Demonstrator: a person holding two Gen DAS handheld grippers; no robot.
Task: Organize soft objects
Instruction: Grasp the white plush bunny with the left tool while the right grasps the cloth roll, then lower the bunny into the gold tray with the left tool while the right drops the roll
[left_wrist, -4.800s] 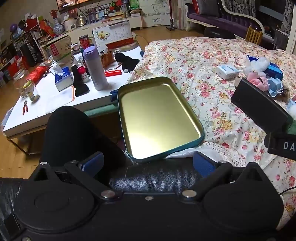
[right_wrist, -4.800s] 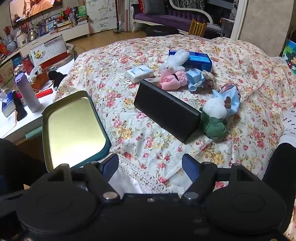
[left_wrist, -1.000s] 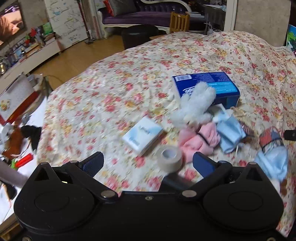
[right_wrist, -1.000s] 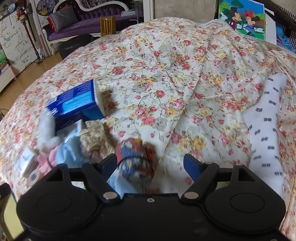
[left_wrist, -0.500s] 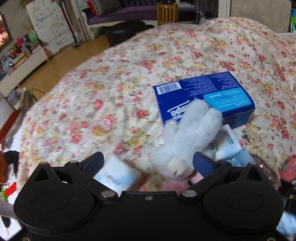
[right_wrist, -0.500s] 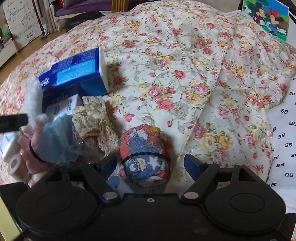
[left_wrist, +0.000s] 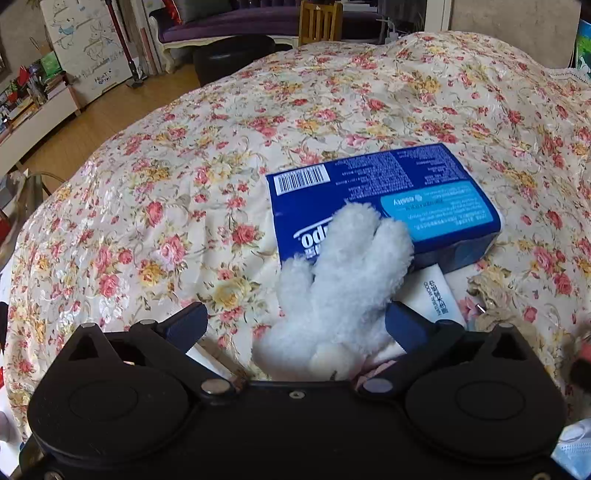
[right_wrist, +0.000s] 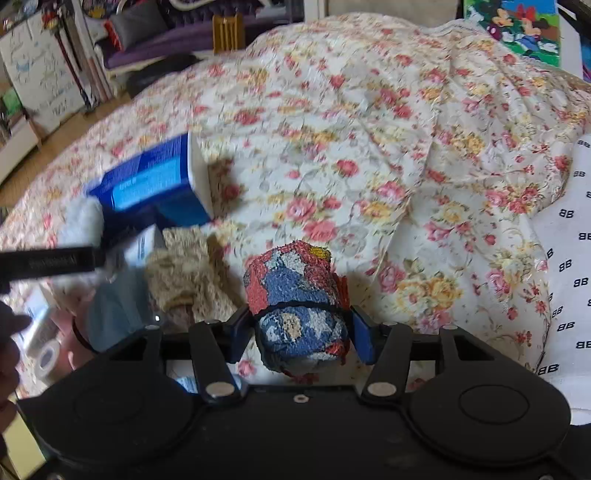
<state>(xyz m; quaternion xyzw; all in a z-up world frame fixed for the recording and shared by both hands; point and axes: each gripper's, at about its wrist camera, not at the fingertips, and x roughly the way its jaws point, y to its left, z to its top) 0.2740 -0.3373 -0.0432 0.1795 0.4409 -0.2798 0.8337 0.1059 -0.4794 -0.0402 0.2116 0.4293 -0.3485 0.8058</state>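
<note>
A white plush toy (left_wrist: 343, 280) lies on the floral bedspread (left_wrist: 177, 192), leaning on a blue tissue box (left_wrist: 406, 184). My left gripper (left_wrist: 295, 326) is open around the toy's lower part, which sits nearer the right finger; the pads do not press it. In the right wrist view a rolled red-and-blue cloth (right_wrist: 295, 291), tied with a black band, sits between the fingers of my right gripper (right_wrist: 301, 334). Its jaws are closing and both blue pads touch the roll's sides.
Left of the roll lie a beige lace cloth (right_wrist: 181, 273), a light blue soft item (right_wrist: 114, 306), a tape roll (right_wrist: 48, 356) and a small white pack (left_wrist: 439, 291). White printed fabric (right_wrist: 569, 258) covers the bed's right side. Furniture stands beyond the bed.
The left gripper moved in and down over the bed until the white plush came between its fingers. The right gripper sank onto the rolled cloth and its fingers drew in against it.
</note>
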